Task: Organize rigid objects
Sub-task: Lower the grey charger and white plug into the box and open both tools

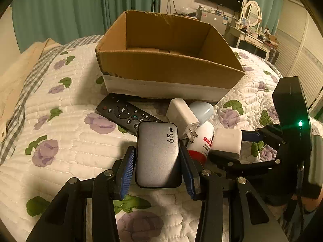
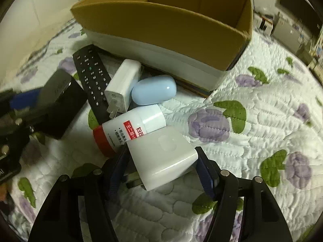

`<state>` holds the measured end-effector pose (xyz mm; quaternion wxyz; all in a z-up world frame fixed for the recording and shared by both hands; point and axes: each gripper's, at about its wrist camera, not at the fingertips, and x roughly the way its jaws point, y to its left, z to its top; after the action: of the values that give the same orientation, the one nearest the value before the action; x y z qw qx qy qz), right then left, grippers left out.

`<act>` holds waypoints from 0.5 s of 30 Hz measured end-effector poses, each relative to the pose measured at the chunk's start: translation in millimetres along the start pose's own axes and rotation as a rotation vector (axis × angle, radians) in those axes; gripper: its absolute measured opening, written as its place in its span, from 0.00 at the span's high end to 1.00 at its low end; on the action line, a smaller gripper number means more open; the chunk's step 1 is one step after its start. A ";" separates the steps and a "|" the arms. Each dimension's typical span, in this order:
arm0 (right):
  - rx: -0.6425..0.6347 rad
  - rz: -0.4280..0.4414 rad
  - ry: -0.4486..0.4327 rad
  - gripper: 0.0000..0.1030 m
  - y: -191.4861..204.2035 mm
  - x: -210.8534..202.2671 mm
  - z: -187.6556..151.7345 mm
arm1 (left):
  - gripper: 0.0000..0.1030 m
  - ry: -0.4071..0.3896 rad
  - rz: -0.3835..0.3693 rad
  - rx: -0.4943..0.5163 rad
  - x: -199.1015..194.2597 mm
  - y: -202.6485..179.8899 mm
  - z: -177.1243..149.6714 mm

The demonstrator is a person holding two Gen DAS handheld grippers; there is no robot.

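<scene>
My left gripper (image 1: 157, 153) is shut on a grey 65W charger (image 1: 158, 153), its blue pads against the two long sides, above the quilt. The same charger looks dark and blurred at the left of the right wrist view (image 2: 60, 100). My right gripper (image 2: 161, 155) is shut on a white cube charger (image 2: 163, 157) with its prongs pointing back at the camera; the cube also shows in the left wrist view (image 1: 227, 141). Between them lie a black remote (image 1: 123, 112), a white plug adapter (image 2: 123, 82), a pale blue oval case (image 2: 153, 90) and a white bottle with a red cap (image 2: 131, 129).
An open cardboard box (image 1: 171, 64) stands just behind the pile on the flowered quilt (image 1: 66, 141). A checked cloth and a cream pillow (image 1: 18, 76) lie at the left. Far behind are green curtains, a dresser with a mirror (image 1: 252, 30) and a wall screen.
</scene>
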<state>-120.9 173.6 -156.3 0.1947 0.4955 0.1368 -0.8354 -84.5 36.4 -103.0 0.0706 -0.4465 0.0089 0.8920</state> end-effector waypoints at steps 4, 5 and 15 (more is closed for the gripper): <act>0.019 -0.037 -0.043 0.37 0.7 -19.0 -3.4 | 0.57 -0.015 -0.003 0.004 -10.4 0.2 1.5; 0.022 -0.043 -0.055 0.38 0.5 -24.8 -3.7 | 0.57 -0.022 -0.001 0.009 -14.1 -0.7 2.5; 0.025 -0.085 -0.243 0.38 -5.6 -101.4 30.2 | 0.57 -0.120 -0.011 0.028 -60.1 -12.2 38.5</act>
<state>-103.0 185.0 -52.5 0.1681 0.3867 0.1227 -0.8984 -77.9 44.4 -31.3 0.0823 -0.3914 0.0145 0.9164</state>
